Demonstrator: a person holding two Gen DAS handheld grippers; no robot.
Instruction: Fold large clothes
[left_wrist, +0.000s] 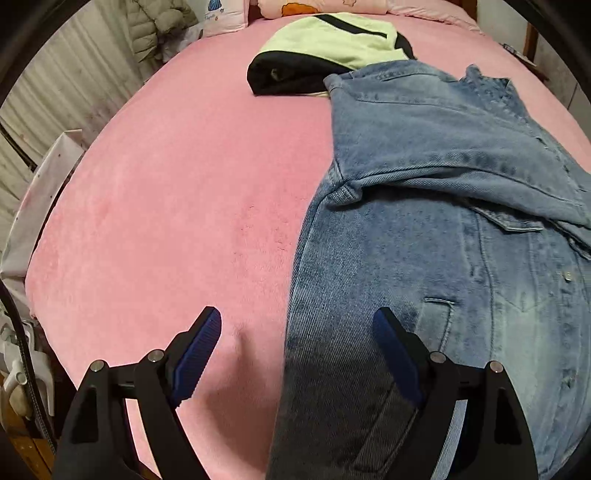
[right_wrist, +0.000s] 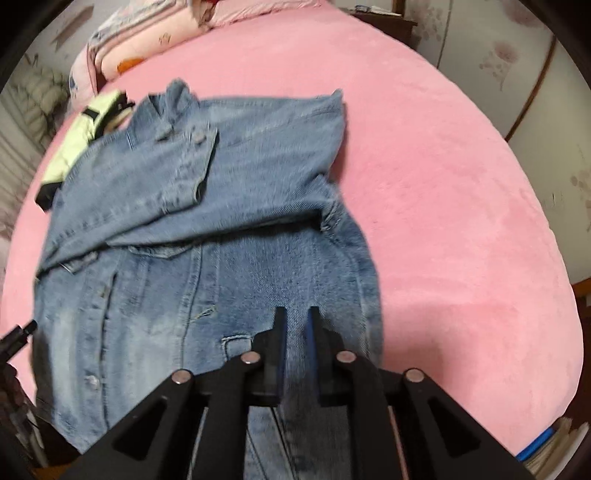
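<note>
A blue denim jacket (left_wrist: 424, 221) lies front up on the pink bed (left_wrist: 166, 203), with both sleeves folded across its chest. My left gripper (left_wrist: 297, 315) hovers open over the jacket's left hem edge, with one finger above the denim and the other above the sheet. In the right wrist view the jacket (right_wrist: 221, 221) fills the middle. My right gripper (right_wrist: 297, 311) hangs over its lower right part. Its jaws stand a narrow gap apart, and only the denim below shows through that gap, with nothing pinched.
A folded pale green and black garment (left_wrist: 332, 40) lies beyond the jacket's collar, also seen as a green garment (right_wrist: 81, 136) in the right wrist view. Pillows and quilts (right_wrist: 147, 40) sit at the head of the bed. A padded coat (left_wrist: 155, 26) hangs at the left. Bare pink sheet (right_wrist: 443, 184) spreads to the right.
</note>
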